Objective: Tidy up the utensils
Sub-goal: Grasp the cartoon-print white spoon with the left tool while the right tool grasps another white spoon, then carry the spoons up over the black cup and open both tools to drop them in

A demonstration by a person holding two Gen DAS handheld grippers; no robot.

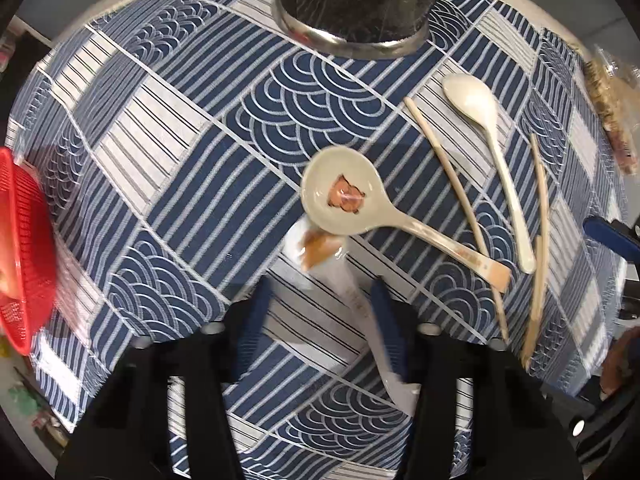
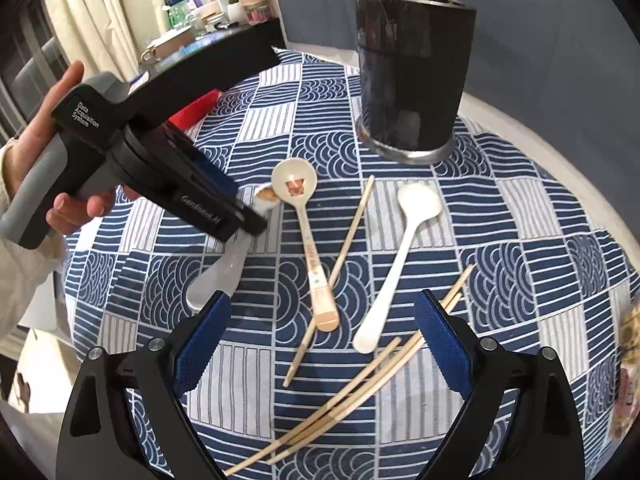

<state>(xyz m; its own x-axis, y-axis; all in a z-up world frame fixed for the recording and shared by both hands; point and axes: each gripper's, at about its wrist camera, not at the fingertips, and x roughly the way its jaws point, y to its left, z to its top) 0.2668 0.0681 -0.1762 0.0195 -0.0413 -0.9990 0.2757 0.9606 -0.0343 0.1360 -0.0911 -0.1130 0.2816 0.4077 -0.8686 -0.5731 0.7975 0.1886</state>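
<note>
The left gripper (image 1: pixel 320 300) stood open astride the white ceramic spoon (image 1: pixel 352 296), whose handle ran back between its fingers, bowl pointing toward the black holder (image 1: pixel 352 8). The right gripper (image 2: pixel 320 340) gaped empty.

The left gripper (image 1: pixel 320 304) reaches forward and down, its jaws parted around a spoon (image 1: pixel 340 280). The left hand (image 2: pixel 48 152) grasps its grip. The right gripper (image 2: pixel 320 344) hangs wide open.

Woven cloth tablecloth (image 2: pixel 500 216), glossy ceramic spoon (image 2: pixel 298 196) — matt wooden chopsticks (image 2: pixel 344 392), metal-rimmed holder (image 2: pixel 412 80)
</note>
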